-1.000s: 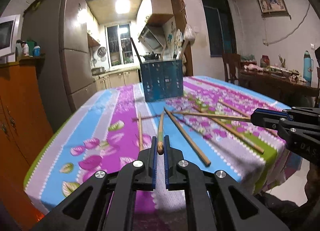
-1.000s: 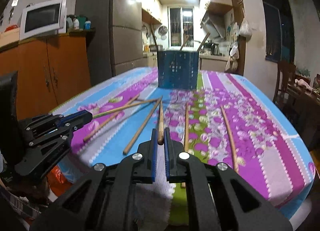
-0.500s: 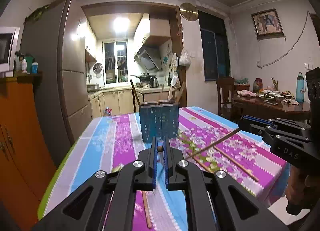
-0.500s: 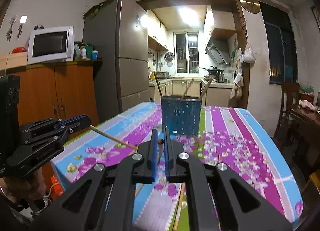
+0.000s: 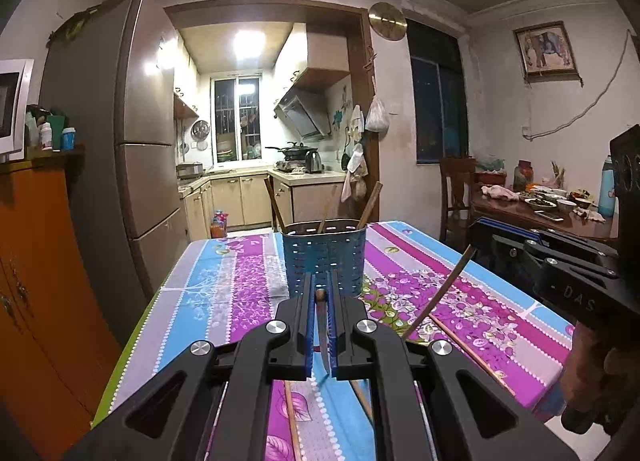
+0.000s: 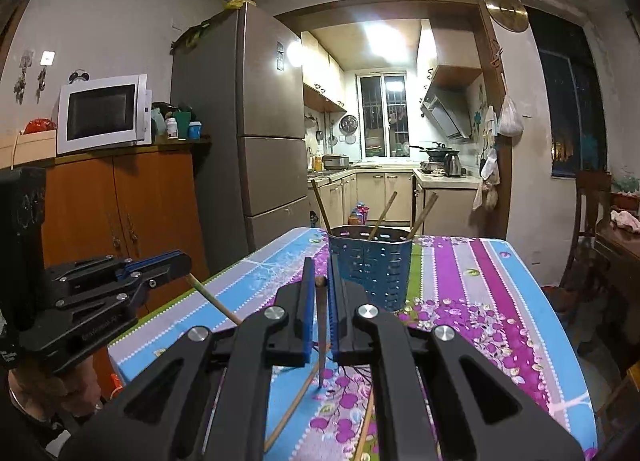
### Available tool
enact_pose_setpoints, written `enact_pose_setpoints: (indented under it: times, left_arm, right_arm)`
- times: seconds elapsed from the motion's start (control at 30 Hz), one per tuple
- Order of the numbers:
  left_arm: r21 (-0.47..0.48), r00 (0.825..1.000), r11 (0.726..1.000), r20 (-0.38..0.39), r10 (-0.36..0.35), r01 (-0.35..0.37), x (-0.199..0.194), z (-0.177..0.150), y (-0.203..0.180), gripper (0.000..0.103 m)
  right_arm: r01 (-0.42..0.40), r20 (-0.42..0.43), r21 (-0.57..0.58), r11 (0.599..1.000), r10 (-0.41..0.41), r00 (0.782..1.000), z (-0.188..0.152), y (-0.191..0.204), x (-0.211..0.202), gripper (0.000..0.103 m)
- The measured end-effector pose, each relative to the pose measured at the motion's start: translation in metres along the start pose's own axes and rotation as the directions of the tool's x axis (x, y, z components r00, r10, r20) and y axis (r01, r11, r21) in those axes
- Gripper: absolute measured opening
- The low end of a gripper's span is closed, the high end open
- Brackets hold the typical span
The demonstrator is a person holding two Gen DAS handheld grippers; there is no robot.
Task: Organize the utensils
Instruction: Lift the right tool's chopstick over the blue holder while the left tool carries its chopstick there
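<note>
above the flowered tablecloth [image 5: 248, 281], well short of the blue perforated holder [image 5: 324, 261]: left gripper [image 5: 320, 293] pinched narrow on a wooden chopstick [image 5: 322, 329], thick end up between the pads, thin end hanging down toward the cloth. same story on the other side: right gripper [image 6: 319, 285] clamped tight on its own chopstick [image 6: 321, 341], tip dangling just over the purple flowers. from the left wrist view, right gripper's stick [image 5: 436, 301] angling down and away, curved by the lens; from the right wrist view, left gripper's stick [image 6: 214, 301] poking out toward the middle.

holder standing upright at the far middle of the table, three chopsticks [image 6: 380, 217] already leaning inside. more loose chopsticks [image 5: 468, 345] lying flat on the cloth nearer the camera, still to be gathered.

risks from here, as a judgement:
- both sticks held only near one end, so likely to swing or pivot in the pads on a quick move, then miss the rim.
- two grippers heading for one narrow opening: chance of the sticks crossing or knocking each other just above it.
- holder looks light and tall; a tip catching the rim or a side hole could tip or shove it.
- leaning sticks inside could deflect an incoming tip back out.
- low-hanging tips could snag the cloth or nudge the loose ones.
</note>
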State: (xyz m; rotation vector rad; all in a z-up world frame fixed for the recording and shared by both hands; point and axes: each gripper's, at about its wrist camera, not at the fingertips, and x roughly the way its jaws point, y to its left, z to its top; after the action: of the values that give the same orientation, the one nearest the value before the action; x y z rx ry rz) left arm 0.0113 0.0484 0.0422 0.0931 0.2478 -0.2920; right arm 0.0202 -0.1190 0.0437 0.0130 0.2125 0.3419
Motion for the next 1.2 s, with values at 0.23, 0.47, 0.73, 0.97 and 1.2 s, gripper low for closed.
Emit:
enact_pose_setpoints:
  times: [0.23, 0.47, 0.73, 0.97, 1.2]
  left_arm:
    - [-0.035, 0.999, 0.999, -0.048, -0.019, 0.018, 0.017, 0.019, 0.007, 0.007]
    - [-0.038, 0.996, 0.999, -0.082, -0.024, 0.021, 0.035, 0.038, 0.011, 0.007]
    - [0.009, 0.995, 0.999, -0.086, 0.048, -0.047, 0.052, 0.054, -0.001, 0.007]
    - [0.037, 0.988, 0.992, -0.094, 0.126, -0.123, 0.065, 0.058, -0.013, 0.007]
    - [0.051, 0.985, 0.988, -0.08, 0.15, -0.147, 0.065, 0.059, -0.023, 0.007]
  right_arm:
    - [-0.015, -0.002, 0.003, 1.0, 0.015, 1.0, 0.01, 0.0, 0.012, 0.005]
    - [-0.025, -0.008, 0.006, 1.0, 0.025, 1.0, 0.019, -0.003, 0.023, 0.005]
    - [-0.045, -0.027, 0.028, 0.999, 0.046, 0.999, 0.032, -0.011, 0.035, 0.005]
    - [-0.04, -0.042, 0.031, 0.999, 0.041, 0.998, 0.045, -0.017, 0.043, 0.005]
    - [-0.025, -0.054, 0.029, 0.999, 0.027, 0.998, 0.051, -0.021, 0.048, 0.005]
